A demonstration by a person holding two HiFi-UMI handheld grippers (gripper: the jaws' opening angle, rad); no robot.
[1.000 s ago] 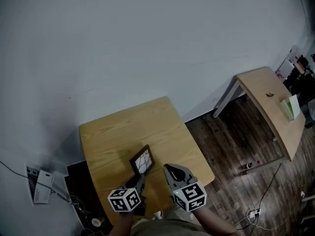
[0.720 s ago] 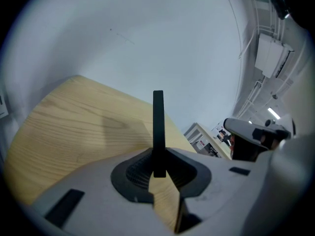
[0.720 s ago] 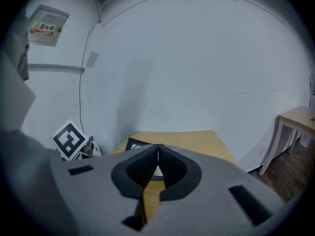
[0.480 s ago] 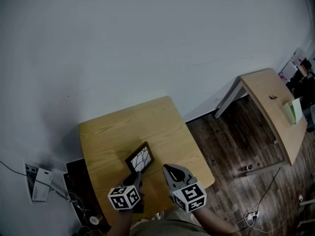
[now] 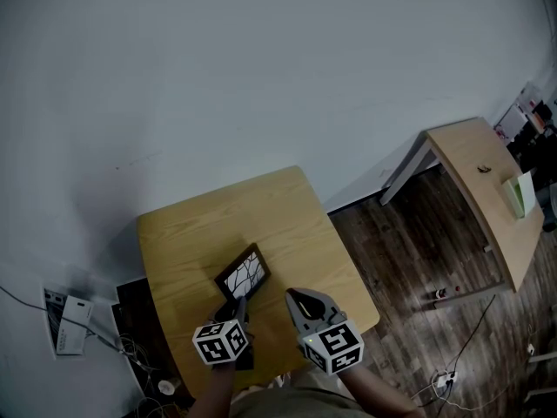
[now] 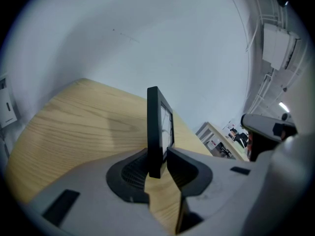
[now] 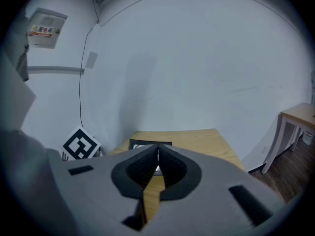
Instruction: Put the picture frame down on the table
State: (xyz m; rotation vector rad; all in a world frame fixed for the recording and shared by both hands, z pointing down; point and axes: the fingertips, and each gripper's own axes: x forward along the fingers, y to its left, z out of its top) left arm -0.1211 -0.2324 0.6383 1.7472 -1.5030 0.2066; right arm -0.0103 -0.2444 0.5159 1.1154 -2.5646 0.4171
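A small black picture frame (image 5: pixel 243 274) with a white branching print hangs over the square wooden table (image 5: pixel 200 225). My left gripper (image 5: pixel 237 306) is shut on the frame's near edge. In the left gripper view the frame (image 6: pixel 158 127) stands edge-on between the two jaws, tilted over the table top (image 6: pixel 83 122). My right gripper (image 5: pixel 298 301) is beside it to the right, jaws shut with nothing between them. In the right gripper view the frame (image 7: pixel 149 144) shows just beyond the closed jaw tips (image 7: pixel 158 154).
A second wooden table (image 5: pixel 487 190) with a green object (image 5: pixel 517 192) stands at the right over dark wood flooring (image 5: pixel 418 268). Cables and a white box (image 5: pixel 70 325) lie at the left by the wall. A plain white wall (image 5: pixel 261 77) runs behind the table.
The frame has tipped from nearly upright toward lying flat and has moved slightly left and lower with my left gripper. The right gripper has hardly moved.
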